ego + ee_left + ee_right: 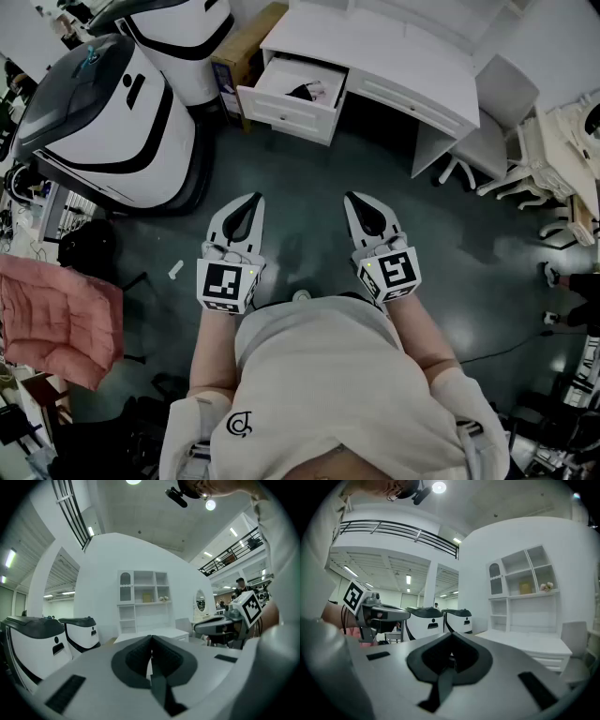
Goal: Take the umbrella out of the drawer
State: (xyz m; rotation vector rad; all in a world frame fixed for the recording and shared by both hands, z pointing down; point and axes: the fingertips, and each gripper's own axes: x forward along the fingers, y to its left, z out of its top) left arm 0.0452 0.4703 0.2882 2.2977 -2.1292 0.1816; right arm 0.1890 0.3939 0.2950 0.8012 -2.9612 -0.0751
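Though the drawer (281, 111) is pulled open, only a small dark shape, taken for the umbrella (302, 91), is seen inside it, too small to be made out. One desk (403, 66), one open drawer and two grippers are counted. Both the left gripper (249, 201) and right gripper (356, 199) are held level, jaws closed together on nothing, well apart from the drawer.

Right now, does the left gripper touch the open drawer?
Apart. The head view shows dark floor between the left gripper and the drawer.
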